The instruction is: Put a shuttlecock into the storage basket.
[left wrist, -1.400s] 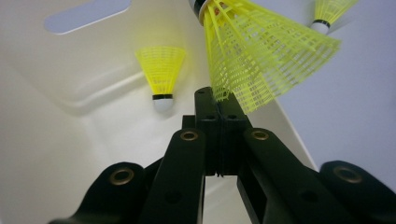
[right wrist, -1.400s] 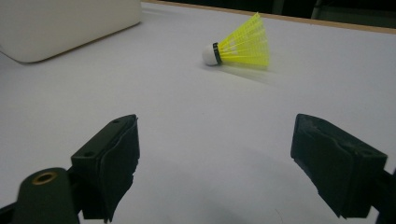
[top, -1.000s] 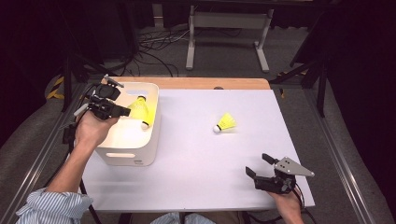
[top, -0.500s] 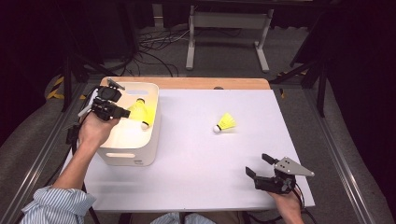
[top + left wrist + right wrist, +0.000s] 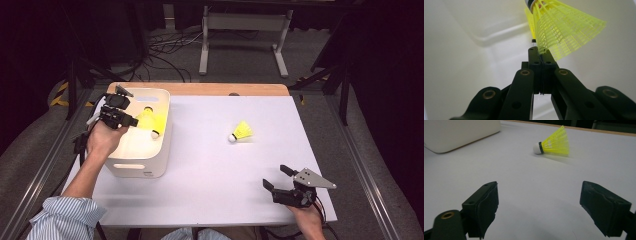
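The left tool (image 5: 131, 121), clamped on the edge of a yellow plastic mesh shuttlecock (image 5: 150, 121), sits a little farther from the person and slightly higher over the white rounded plastic bin (image 5: 145, 165) than a second ago. The shuttlecock travels with it, hanging nearer the bin's far end, and the striped sleeve (image 5: 65, 220) reaches further onto the counter.

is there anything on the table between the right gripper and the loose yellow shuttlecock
Nothing visible. The right gripper, jaws wide apart, looks straight at the shuttlecock across bare white table. The white bin sits off to the side, out of that line.
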Demonstrator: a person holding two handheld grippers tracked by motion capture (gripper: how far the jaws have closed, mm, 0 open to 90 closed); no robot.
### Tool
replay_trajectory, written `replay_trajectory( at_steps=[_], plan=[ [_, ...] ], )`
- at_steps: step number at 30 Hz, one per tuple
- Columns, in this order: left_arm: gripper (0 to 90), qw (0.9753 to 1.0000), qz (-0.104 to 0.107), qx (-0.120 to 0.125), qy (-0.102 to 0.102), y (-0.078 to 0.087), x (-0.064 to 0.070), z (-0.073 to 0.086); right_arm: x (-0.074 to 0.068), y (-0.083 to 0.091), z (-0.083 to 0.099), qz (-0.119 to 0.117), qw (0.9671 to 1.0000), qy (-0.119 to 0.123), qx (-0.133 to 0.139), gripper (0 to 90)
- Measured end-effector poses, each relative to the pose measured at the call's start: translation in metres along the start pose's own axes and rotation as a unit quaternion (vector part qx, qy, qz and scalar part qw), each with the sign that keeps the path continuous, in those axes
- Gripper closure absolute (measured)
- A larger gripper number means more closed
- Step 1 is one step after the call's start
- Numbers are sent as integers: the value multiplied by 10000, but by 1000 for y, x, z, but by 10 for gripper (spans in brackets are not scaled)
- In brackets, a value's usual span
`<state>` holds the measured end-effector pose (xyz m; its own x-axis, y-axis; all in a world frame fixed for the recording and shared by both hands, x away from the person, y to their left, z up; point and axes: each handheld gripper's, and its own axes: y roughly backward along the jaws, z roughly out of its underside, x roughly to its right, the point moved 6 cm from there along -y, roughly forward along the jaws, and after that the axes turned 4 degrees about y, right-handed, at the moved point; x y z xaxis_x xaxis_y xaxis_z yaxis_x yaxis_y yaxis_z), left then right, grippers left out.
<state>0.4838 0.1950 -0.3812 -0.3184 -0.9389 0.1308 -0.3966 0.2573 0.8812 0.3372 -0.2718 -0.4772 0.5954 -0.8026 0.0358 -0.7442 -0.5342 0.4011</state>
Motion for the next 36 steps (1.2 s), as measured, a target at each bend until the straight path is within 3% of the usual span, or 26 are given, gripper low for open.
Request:
replay_trajectory(
  at_steps=[23,28,36],
  plan=[
    [895,9994,-236,-209,109,-20,-6,-3,0,0,0,-8,10000,-2,0,160],
    [888,9991,-130,-371,167,-25,-6,-2,0,0,0,-18,10000,-6,-5,160],
    [671,9994,-88,-327,99,-22,-2,0,0,0,0,-22,10000,2,-4,159]
  ],
)
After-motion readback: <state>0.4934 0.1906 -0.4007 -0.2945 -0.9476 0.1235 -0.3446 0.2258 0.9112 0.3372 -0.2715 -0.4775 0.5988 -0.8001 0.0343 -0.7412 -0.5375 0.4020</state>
